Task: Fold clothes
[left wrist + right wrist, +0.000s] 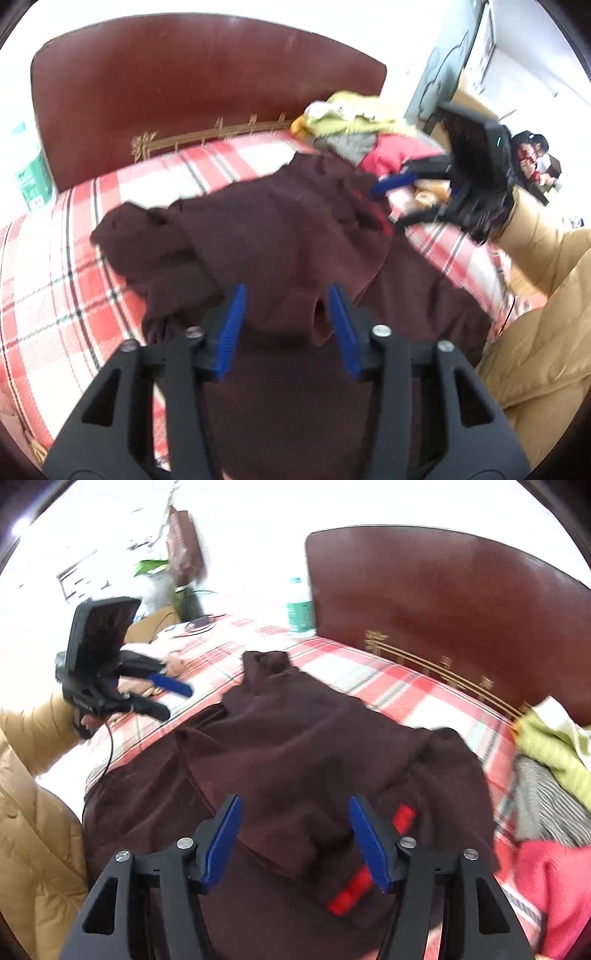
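A dark maroon garment (280,236) lies rumpled across the red-and-white plaid bed (74,295); it also shows in the right wrist view (303,738), with a red stripe (365,867) near its lower edge. My left gripper (288,325) is open, its blue fingers (232,325) apart just above a fold of the garment. My right gripper (295,834) is open over the garment near the red stripe. The right gripper shows in the left wrist view (402,199), and the left gripper shows in the right wrist view (170,698); both look open.
A dark red headboard (184,92) stands at the far side of the bed. A pile of yellow, grey and red clothes (354,129) lies at the bed's far right, also in the right wrist view (554,775). A green-labelled bottle (301,609) stands by the headboard. My tan jacket sleeve (546,295) is on the right.
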Motion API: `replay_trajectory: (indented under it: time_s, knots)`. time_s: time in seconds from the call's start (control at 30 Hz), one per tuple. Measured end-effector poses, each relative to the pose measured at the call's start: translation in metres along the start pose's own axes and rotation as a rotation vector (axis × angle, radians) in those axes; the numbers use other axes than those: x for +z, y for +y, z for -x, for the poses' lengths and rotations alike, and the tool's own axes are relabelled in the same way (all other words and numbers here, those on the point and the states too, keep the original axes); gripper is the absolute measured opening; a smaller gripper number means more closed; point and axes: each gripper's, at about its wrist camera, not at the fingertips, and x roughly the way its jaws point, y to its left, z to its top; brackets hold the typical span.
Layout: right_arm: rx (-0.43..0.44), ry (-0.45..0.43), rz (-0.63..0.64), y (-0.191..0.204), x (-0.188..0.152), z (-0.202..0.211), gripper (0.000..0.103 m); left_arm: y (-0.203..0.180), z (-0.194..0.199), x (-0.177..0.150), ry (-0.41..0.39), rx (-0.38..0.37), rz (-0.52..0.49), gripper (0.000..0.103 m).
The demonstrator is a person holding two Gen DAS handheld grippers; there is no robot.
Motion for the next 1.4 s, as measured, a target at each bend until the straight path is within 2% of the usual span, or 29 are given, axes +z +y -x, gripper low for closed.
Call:
replay_trajectory:
  time_s: [0.07,0.13,0.27,0.33,0.4,0.47,0.5,0.53,0.57,0.6,0.63,0.83,0.93,1.0,1.07,1.1,1.13,1.17,1.2,1.23,1.27,1.37,1.4]
  knots:
    - [-0.028,0.041,0.030,0.015,0.003,-0.017,0.063,0.008,-0.011,-0.001,0.033,0.009,0.035,0.064]
    - [-0.053,0.080,-0.018,0.013,0.005,-0.033,0.063,0.020,-0.024,-0.004,0.081,0.005,0.092,0.064]
    - [-0.037,0.051,-0.261,-0.023,0.002,-0.041,0.063,0.045,-0.046,-0.007,0.127,-0.083,0.242,0.064]
    - [-0.007,0.022,-0.371,-0.042,0.003,-0.043,0.064,0.052,-0.058,-0.004,0.143,-0.102,0.276,0.064]
    - [0.014,0.023,-0.432,-0.053,0.005,-0.051,0.064,0.056,-0.071,-0.002,0.173,-0.091,0.295,0.064]
    - [0.032,0.040,-0.472,-0.061,0.006,-0.061,0.064,0.058,-0.084,0.001,0.200,-0.081,0.314,0.058]
    - [0.047,0.050,-0.477,-0.062,0.007,-0.066,0.062,0.058,-0.086,0.002,0.198,-0.071,0.311,0.040]
    - [0.055,0.059,-0.477,-0.063,0.008,-0.071,0.046,0.059,-0.086,0.005,0.191,-0.069,0.314,0.024]
    - [0.053,0.064,-0.465,-0.064,0.010,-0.073,0.026,0.061,-0.085,0.008,0.183,-0.069,0.320,0.020]
    - [0.048,0.058,-0.455,-0.065,0.012,-0.072,0.019,0.062,-0.084,0.012,0.176,-0.070,0.326,0.016]
    - [0.039,0.032,-0.448,-0.066,0.015,-0.065,0.007,0.063,-0.079,0.017,0.148,-0.062,0.320,0.013]
    - [-0.040,-0.073,-0.425,-0.080,0.035,-0.046,0.006,0.072,-0.054,0.050,-0.031,0.019,0.262,0.013]
    - [-0.082,-0.108,-0.420,-0.087,0.043,-0.041,0.008,0.076,-0.079,0.049,0.042,0.078,0.223,0.014]
    - [-0.115,-0.053,-0.445,-0.090,0.037,-0.056,0.015,0.077,-0.091,0.045,0.084,0.107,0.206,0.017]
    - [-0.149,0.002,-0.470,-0.094,0.031,-0.070,0.032,0.079,-0.085,0.041,0.077,0.103,0.217,0.019]
    - [-0.165,0.013,-0.482,-0.095,0.028,-0.072,0.033,0.080,-0.078,0.042,0.061,0.106,0.225,0.024]
    - [-0.181,-0.016,-0.484,-0.091,0.026,-0.062,0.033,0.080,-0.065,0.041,0.035,0.128,0.228,0.031]
    - [-0.196,-0.049,-0.464,-0.084,0.026,-0.051,0.035,0.078,-0.053,0.040,0.007,0.149,0.222,0.036]
    - [-0.205,-0.079,-0.435,-0.074,0.026,-0.040,0.038,0.073,-0.042,0.038,-0.020,0.159,0.198,0.048]
    - [-0.201,-0.099,-0.386,-0.061,0.027,-0.032,0.044,0.067,-0.031,0.036,-0.047,0.165,0.169,0.053]
    - [-0.187,-0.112,-0.328,-0.046,0.029,-0.025,0.047,0.060,-0.025,0.034,-0.059,0.155,0.143,0.053]
    - [-0.127,-0.029,-0.158,-0.003,0.032,-0.037,0.047,0.039,-0.027,0.024,-0.049,0.092,0.064,0.054]
    - [-0.134,0.023,-0.121,0.005,0.030,-0.050,0.045,0.040,-0.039,0.020,-0.009,0.113,0.058,0.055]
